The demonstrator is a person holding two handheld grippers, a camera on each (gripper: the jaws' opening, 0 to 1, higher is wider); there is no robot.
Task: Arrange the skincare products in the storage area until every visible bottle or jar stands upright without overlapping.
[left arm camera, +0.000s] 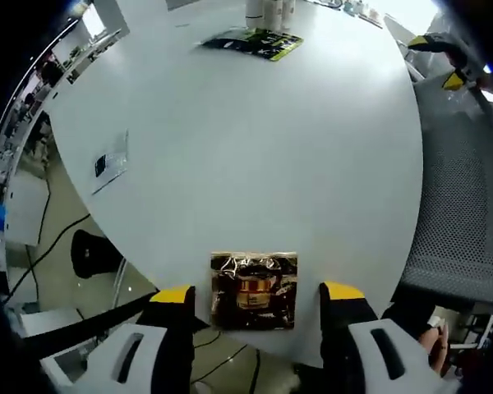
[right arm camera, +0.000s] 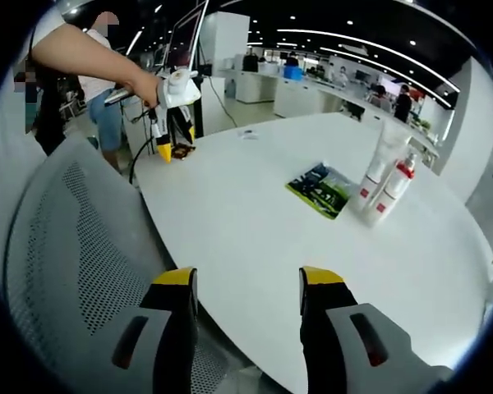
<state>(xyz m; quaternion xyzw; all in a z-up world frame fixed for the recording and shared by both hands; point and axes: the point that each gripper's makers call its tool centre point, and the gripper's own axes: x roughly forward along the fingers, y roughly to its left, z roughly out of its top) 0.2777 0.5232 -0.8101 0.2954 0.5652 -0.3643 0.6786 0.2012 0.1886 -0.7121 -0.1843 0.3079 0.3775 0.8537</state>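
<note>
A large white round table point(left arm camera: 255, 156) takes up most of the left gripper view. A small clear card point(left arm camera: 111, 162) with a dark label lies flat near its edge, and a dark green packet point(right arm camera: 323, 189) lies flat farther in. A grey mesh chair point(right arm camera: 74, 246) stands just beside the table. Under the table edge, a black cable point(left arm camera: 45, 254) runs over a pale floor point(left arm camera: 66, 213). Beyond the table in the right gripper view are white desks point(right arm camera: 267, 86) under strip ceiling lights point(right arm camera: 353, 37), with people standing far off.
</note>
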